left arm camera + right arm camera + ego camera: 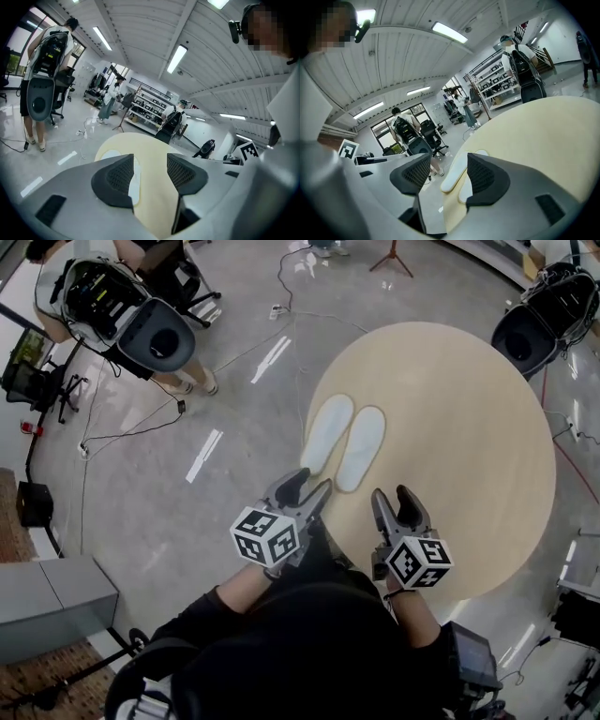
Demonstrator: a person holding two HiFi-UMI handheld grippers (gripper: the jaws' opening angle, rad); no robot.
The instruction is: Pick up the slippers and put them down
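Observation:
Two white slippers lie side by side, soles up, on the near-left part of the round beige table point(469, 427): the left slipper point(326, 432) and the right slipper point(363, 446). My left gripper point(307, 489) hovers just short of their near ends, open and empty. My right gripper point(396, 500) is open and empty beside it, over the table's near edge. In the left gripper view a slipper point(135, 180) shows past the left jaw, between the open left gripper point(150, 169). In the right gripper view both slippers point(453, 176) lie ahead between the jaws of the right gripper point(447, 177).
A person with a backpack rig point(141, 320) stands on the floor at the far left, another rig point(544, 315) at the far right. Cables point(141, 432) trail across the grey floor. A grey cabinet point(56, 601) stands at the near left. A tripod point(392, 259) is beyond the table.

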